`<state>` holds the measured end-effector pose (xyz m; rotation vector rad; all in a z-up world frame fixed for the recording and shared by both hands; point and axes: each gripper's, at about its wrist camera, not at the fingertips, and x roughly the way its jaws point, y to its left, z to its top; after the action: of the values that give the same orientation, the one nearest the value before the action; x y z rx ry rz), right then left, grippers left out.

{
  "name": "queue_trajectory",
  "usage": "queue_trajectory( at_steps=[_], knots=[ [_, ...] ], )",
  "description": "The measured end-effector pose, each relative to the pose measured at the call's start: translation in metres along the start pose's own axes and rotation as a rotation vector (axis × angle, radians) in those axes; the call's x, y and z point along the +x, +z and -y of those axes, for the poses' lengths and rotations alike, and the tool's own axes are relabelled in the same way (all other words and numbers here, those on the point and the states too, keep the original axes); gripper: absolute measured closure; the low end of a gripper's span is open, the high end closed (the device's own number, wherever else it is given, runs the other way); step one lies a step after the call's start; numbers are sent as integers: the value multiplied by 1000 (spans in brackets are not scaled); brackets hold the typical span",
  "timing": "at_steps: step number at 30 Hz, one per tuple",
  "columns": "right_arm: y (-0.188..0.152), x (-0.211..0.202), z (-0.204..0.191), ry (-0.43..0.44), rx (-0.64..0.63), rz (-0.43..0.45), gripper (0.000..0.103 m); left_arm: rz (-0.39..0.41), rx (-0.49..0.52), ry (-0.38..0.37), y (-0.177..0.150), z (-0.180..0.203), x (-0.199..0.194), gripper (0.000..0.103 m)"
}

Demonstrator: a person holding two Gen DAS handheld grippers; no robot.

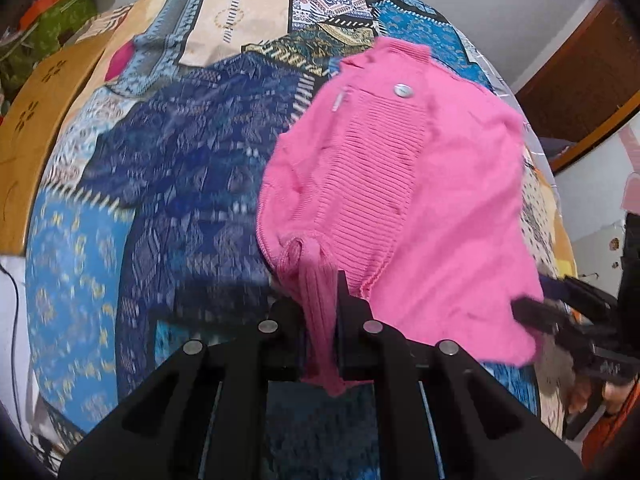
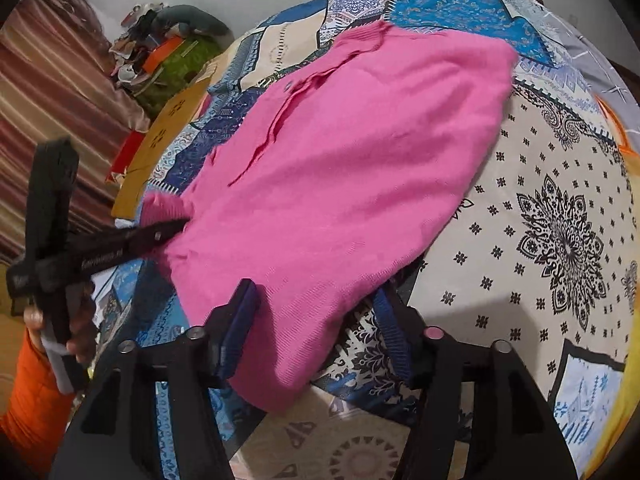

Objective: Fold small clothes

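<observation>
Left wrist: left hand-held gripper (image 1: 320,320) pinches pink cardigan (image 1: 400,184) (ribbed strip); right hand-held gripper (image 2: 316,320) spread wide

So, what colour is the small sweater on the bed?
Bright pink; the sweater shows best in the right wrist view.

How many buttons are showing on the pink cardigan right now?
1. A silvery button sits near the collar at the top of the pink cardigan's ribbed placket. Others may be hidden lower down, where the knit is bunched in the left claw.
</observation>
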<state>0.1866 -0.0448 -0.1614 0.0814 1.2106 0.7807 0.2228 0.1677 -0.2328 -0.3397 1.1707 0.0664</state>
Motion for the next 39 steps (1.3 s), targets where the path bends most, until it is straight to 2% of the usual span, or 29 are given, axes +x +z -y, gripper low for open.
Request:
queue_trajectory(
  at_steps=[1, 2, 5, 12, 16, 18, 21, 23, 24, 27, 29, 32, 36, 38, 39],
  knots=[
    [-1, 0, 0, 17, 3, -3, 72, -2, -2, -8, -5, 1, -2, 93],
    [-1, 0, 0, 34, 6, -8, 80, -6, -3, -18, -10, 2, -4, 93],
    [-5, -4, -2, 34, -24, -8, 94, -9, 12, -28, -21, 12, -9, 93],
    [-17, -23, 3, -34, -107, -19, 99, -10, 48, -43, -36, 38, -25, 93],
    [-25, -33, 16, -68, -98, -19, 99, 10, 98, 21, -38, 50, -30, 92],
    [-27, -40, 18, -101, -106, -3, 98, 20, 111, 73, -37, 50, -32, 85],
    [-25, -48, 19, -114, -102, 11, 98, 25, 107, 97, -34, 42, -35, 75],
    [-21, -55, 19, -124, -101, 38, 98, 38, 107, 127, -30, 35, -39, 61],
    [-19, -57, 18, -129, -102, 48, 98, 52, 110, 151, -28, 33, -42, 59],
    [-10, -64, 15, -138, -106, 86, 93, 96, 114, 183, -20, 24, -54, 49],
    [-3, -67, 15, -144, -105, 113, 75, 123, 108, 191, -10, 20, -60, 39],
    [7, -69, 14, -176, -117, 151, 54, 134, 116, 196, 9, 22, -61, 36],
    [23, -65, 13, -192, -132, 175, 43, 142, 151, 174, 39, 33, -50, 31],
    [31, -61, 14, -198, -131, 182, 34, 142, 169, 164, 53, 40, -41, 28],
    [35, -58, 15, -204, -131, 184, 34, 137, 174, 160, 59, 43, -36, 27]
  ],
)
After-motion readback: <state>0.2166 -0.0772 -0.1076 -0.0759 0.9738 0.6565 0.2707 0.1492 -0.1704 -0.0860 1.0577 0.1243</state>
